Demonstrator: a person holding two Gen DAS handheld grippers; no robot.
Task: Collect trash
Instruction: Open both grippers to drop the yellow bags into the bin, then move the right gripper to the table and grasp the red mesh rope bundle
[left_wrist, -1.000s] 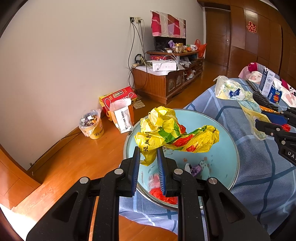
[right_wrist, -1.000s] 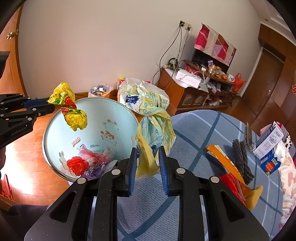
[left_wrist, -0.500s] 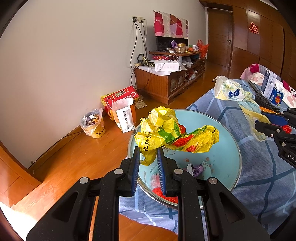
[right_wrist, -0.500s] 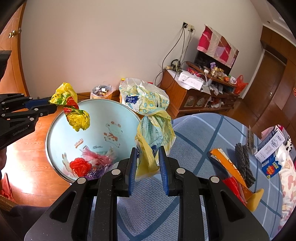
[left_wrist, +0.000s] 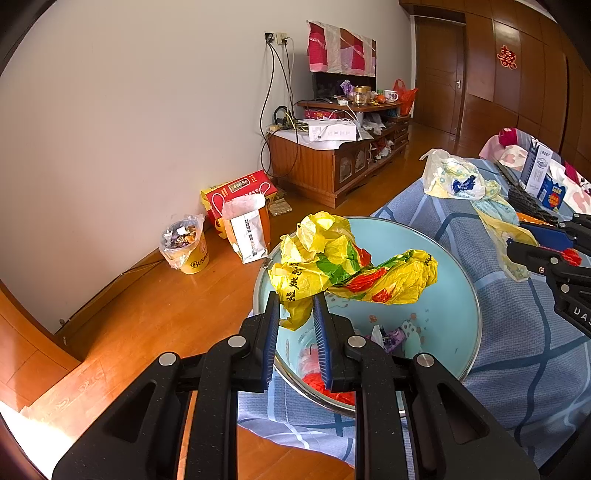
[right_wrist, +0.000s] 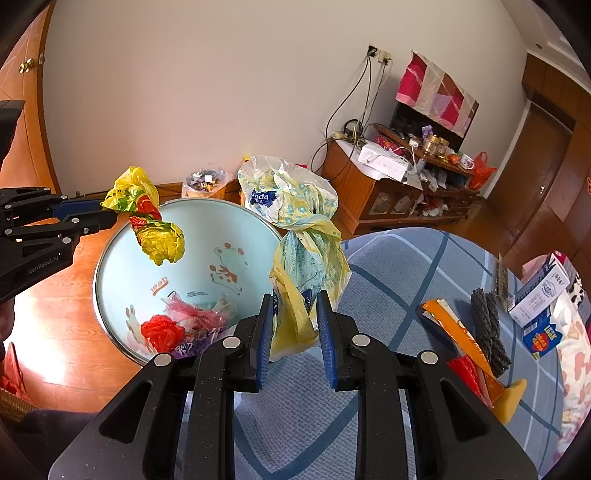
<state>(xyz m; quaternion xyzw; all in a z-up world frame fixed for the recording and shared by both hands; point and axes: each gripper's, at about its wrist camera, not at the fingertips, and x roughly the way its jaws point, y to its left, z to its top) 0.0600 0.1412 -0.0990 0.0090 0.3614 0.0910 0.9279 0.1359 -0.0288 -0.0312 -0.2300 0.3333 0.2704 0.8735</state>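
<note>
Compared with one second before, very little had changed: the left gripper (left_wrist: 295, 321) stayed clamped on the crumpled yellow bag (left_wrist: 351, 266), and only the view had shifted a little, so the basin (left_wrist: 458, 288) sat slightly more to the right in the left wrist view. In the right wrist view the fingers of the right gripper (right_wrist: 295, 325) seemed a little wider apart than before, but the pale printed bag (right_wrist: 295, 229) was between them as before; I cannot tell if they pressed it.

The yellow bag hung in the air above the light blue basin, which stood at the edge of the blue checked cloth (right_wrist: 388, 266). Inside the basin lay one red crumpled piece (right_wrist: 162, 330), one pink plastic piece (right_wrist: 199, 314) and some purple wrapper (left_wrist: 391, 334). So there were two grippers, two bags held up, one basin. On the cloth to the right lay one orange packet (right_wrist: 458, 332) and one dark bundle (right_wrist: 485, 325). One small bin (left_wrist: 184, 247) stood on the wooden floor by the wall.
</note>
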